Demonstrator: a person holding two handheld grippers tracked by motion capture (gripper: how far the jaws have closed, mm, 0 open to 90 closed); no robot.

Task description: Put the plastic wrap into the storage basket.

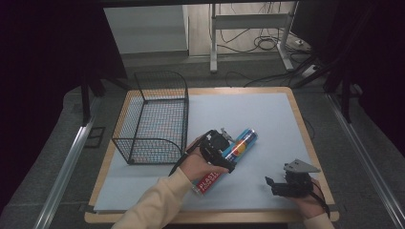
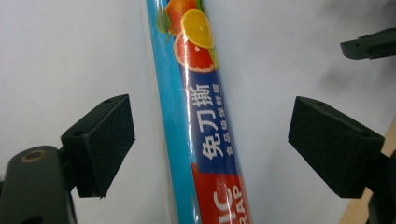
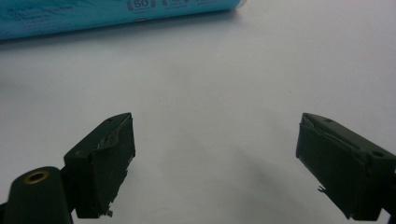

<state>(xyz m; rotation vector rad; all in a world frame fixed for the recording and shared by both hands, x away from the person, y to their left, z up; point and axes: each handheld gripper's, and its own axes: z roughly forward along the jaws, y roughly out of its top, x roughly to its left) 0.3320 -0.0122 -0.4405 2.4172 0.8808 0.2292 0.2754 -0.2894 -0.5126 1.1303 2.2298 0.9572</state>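
We see a long blue cylindrical roll of plastic wrap [image 1: 232, 153], printed with orange and grapefruit slices and a red band of white lettering, lying on the pale blue mat [image 1: 258, 119] that covers the light wooden table [image 1: 305, 138]. It lies slantwise near the middle of the mat, its far end pointing away and to the right, its near end towards the person.

The left gripper [image 1: 216, 148], black and held in the person's left hand [image 1: 196, 164] with a cream sleeve [image 1: 153, 205] behind it, sits directly over the roll's middle. In the left gripper view, we find its two black padded jaws spread wide, one on each side of the roll [image 2: 196, 121], with clear mat showing between each pad and the wrapper; neither pad touches it.

The right gripper [image 1: 286, 183], black with a grey three-cornered plate on top, rests low over the mat near the front right corner, well apart from the roll. In the right gripper view its jaws also stand wide apart with bare mat between them, and the roll's blue side [image 3: 116, 14] crosses the top edge.

A black wire mesh basket [image 1: 155, 119], rectangular and open-topped, stands on the mat's left part, just beside the left hand.
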